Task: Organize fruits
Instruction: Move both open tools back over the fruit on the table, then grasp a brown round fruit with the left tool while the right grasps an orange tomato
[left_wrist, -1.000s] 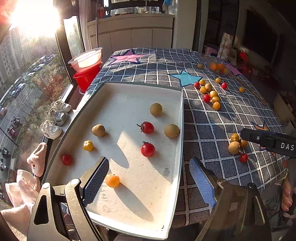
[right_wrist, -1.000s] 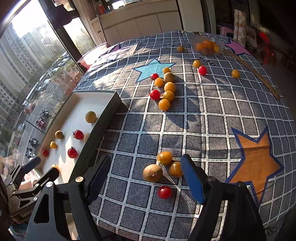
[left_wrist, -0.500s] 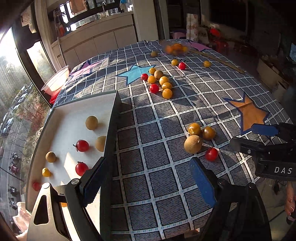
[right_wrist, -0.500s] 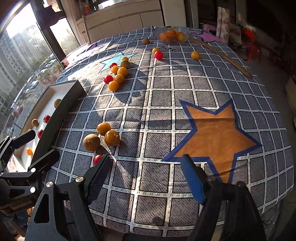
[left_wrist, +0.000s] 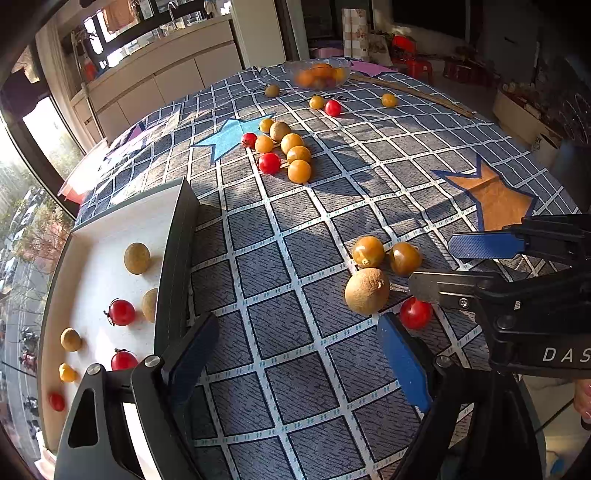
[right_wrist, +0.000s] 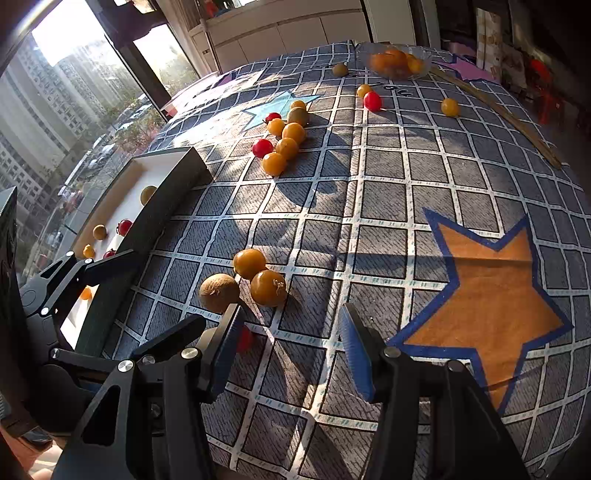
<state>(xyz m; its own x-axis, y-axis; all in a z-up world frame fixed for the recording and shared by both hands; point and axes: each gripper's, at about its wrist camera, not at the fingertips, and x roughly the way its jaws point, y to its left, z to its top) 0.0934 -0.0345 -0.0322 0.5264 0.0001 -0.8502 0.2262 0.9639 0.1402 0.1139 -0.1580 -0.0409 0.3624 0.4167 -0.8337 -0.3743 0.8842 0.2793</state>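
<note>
A brown round fruit (left_wrist: 366, 291), two orange fruits (left_wrist: 368, 252) and a red cherry tomato (left_wrist: 415, 313) lie close together on the checked tablecloth. My left gripper (left_wrist: 295, 363) is open and empty, just short of them. My right gripper (right_wrist: 288, 343) is open and empty; its left finger (right_wrist: 225, 347) partly hides the red tomato (right_wrist: 244, 339). The brown fruit (right_wrist: 219, 292) and orange fruits (right_wrist: 268, 288) lie just ahead of it. A white tray (left_wrist: 107, 236) on the left holds several small fruits. The right gripper also shows in the left wrist view (left_wrist: 458, 264).
A cluster of orange, red and brown fruits (left_wrist: 290, 147) lies mid-table near a blue star. A glass bowl of orange fruit (left_wrist: 319, 74) stands at the far edge, with a few loose fruits (left_wrist: 332, 107) before it. A wooden stick (right_wrist: 498, 110) lies far right. The tray's dark wall (right_wrist: 147, 229) stands left.
My left gripper has swung right, away from over the tray toward the near fruit group. My right gripper has moved closer to that group, its left finger now by the red tomato.
</note>
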